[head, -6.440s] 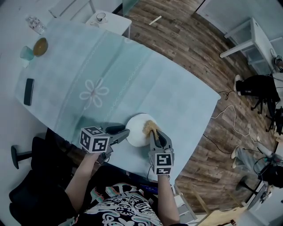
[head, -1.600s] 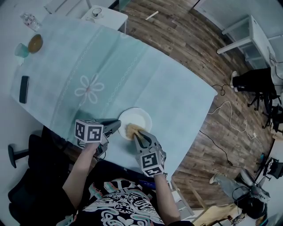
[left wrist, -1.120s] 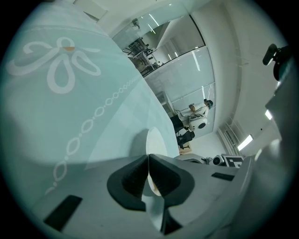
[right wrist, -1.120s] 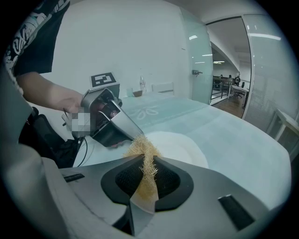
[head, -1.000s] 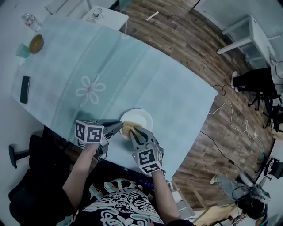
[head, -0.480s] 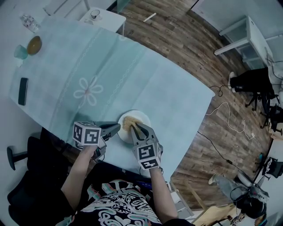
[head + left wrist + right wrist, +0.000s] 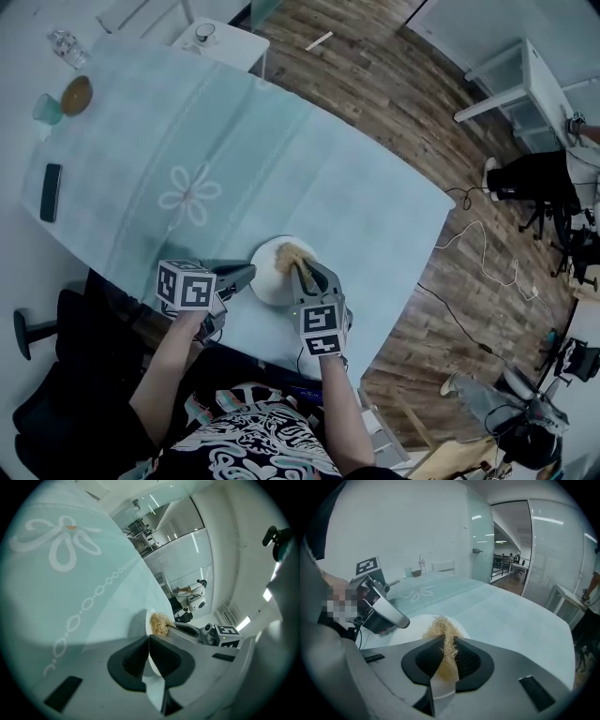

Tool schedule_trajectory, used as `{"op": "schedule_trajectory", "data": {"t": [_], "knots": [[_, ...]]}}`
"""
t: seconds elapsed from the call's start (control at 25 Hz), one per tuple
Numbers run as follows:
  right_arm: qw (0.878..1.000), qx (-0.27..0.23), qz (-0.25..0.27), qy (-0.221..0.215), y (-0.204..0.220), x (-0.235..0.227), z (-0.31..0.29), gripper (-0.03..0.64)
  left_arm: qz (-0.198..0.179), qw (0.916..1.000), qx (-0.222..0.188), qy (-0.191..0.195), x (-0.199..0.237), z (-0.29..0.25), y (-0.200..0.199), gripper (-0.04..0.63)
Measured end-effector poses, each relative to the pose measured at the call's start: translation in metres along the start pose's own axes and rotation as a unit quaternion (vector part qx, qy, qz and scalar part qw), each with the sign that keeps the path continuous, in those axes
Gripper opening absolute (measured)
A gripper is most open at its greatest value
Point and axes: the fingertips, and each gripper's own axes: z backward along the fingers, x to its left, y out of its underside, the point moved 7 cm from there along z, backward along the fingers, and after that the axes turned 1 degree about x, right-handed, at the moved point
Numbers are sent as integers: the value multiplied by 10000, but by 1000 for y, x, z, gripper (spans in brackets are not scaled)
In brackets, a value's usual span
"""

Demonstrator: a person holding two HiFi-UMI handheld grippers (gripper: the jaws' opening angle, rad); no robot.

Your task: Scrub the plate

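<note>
A white plate (image 7: 272, 281) lies near the table's front edge on the pale green tablecloth (image 7: 234, 159). My left gripper (image 7: 249, 273) is shut on the plate's left rim (image 7: 152, 670), which shows thin and white between its jaws. My right gripper (image 7: 302, 269) is shut on a tan fibrous scrubber (image 7: 292, 257), whose bushy end rests on the right part of the plate. In the right gripper view the scrubber (image 7: 443, 632) sticks out past the jaws over the plate (image 7: 410, 626), with the left gripper (image 7: 386, 613) at the plate's left side.
A dark phone (image 7: 51, 192) lies by the cloth's left edge. At the far left corner stand a brown bowl (image 7: 77, 94), a cup (image 7: 49, 110) and a clear bottle (image 7: 66, 45). A white flower pattern (image 7: 195, 197) marks the cloth.
My right gripper has slid the scrubber across the plate from its left part to its right part. The left gripper keeps its hold on the rim without moving.
</note>
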Motion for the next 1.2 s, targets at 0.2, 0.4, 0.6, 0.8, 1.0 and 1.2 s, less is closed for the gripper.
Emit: {"op": "schedule_trajectory", "data": {"t": [0.2, 0.4, 0.6, 0.8, 1.0, 1.2], "knots": [[9997, -2, -132, 202, 4, -9, 5, 64, -49, 10000, -66, -32, -3, 1, -2, 5], [9993, 26, -180, 329, 10, -12, 12, 64, -50, 9999, -114, -64, -1, 1, -1, 5], [9990, 34, -221, 391, 15, -14, 13, 64, -40, 10000, -77, -31, 0, 1, 1, 5], [9992, 37, -195, 353, 13, -10, 11, 64, -33, 10000, -37, -38, -2, 0, 3, 5], [9992, 48, -154, 364, 11, -7, 7, 64, -153, 9997, 12, -169, 1, 0, 3, 7], [9996, 27, -133, 253, 9, -3, 5, 64, -215, 9996, 12, -195, -1, 0, 4, 8]]}}
